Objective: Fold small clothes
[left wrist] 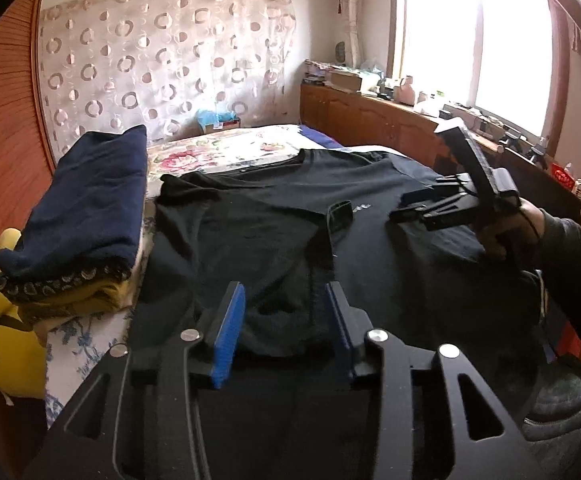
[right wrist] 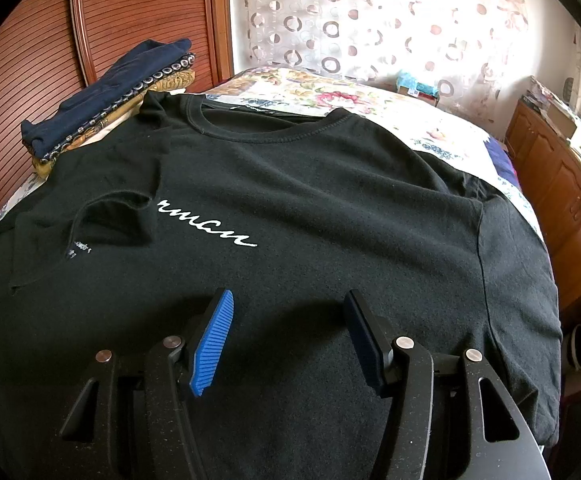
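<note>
A black T-shirt [right wrist: 310,208] with white script lettering lies face up on the bed, neck hole at the far side. Its left sleeve [right wrist: 102,220] is folded in over the chest and covers the start of the lettering. The shirt also shows in the left wrist view [left wrist: 274,220]. My left gripper [left wrist: 286,300] is open and empty over the shirt's left side. My right gripper [right wrist: 290,320] is open and empty above the shirt's lower middle. In the left wrist view the right gripper [left wrist: 402,206] hovers over the shirt's right half, held by a hand.
A stack of folded clothes [left wrist: 86,216], navy on top, sits at the bed's left edge by the wooden headboard [right wrist: 30,40]. The floral bedspread [right wrist: 330,92] shows beyond the shirt. A wooden cabinet [right wrist: 562,184] with clutter runs along the right.
</note>
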Motion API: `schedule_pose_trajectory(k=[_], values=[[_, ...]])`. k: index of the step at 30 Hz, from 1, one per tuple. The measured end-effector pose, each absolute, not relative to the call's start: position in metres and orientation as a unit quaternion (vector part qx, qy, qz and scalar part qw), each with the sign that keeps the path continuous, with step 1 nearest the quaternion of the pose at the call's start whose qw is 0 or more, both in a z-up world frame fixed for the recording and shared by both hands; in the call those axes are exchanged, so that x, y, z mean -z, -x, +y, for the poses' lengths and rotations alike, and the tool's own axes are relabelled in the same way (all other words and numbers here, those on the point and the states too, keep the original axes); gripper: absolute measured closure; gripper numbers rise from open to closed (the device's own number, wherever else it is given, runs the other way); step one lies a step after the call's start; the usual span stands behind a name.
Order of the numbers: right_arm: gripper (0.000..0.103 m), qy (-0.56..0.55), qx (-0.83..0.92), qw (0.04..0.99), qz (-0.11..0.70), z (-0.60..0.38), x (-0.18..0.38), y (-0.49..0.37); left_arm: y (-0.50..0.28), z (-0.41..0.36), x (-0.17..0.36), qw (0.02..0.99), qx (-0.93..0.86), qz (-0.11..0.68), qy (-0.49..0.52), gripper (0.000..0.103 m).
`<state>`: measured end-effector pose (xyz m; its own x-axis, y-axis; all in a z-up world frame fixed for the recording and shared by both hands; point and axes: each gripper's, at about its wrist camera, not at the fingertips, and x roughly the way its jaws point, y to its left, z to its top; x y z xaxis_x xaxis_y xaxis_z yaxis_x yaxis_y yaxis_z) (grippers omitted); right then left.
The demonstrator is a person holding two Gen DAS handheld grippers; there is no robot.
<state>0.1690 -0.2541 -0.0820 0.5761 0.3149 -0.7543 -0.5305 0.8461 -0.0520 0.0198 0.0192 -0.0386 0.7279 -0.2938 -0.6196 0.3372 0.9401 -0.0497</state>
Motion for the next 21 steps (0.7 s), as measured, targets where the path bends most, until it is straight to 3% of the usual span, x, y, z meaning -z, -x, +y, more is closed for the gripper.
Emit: schedule_pose_trajectory(k=[9,15,21], values=[[0.043,0.138,-0.241,0.877,0.392,-0.255,0.082,-0.169,-0.099,0.018,0.043,0.922,0.155,0.350,-0.058,0.059],[0.043,0.136,-0.243,0.876,0.393,-0.256,0.081,-0.170,-0.162,0.012,0.044,0.915,0.146,0.370,-0.064,0.044],[0.042,0.132,-0.246,0.876,0.394,-0.258,0.081,-0.169,-0.217,0.013,0.057,0.906,0.104,0.408,-0.047,0.043]])
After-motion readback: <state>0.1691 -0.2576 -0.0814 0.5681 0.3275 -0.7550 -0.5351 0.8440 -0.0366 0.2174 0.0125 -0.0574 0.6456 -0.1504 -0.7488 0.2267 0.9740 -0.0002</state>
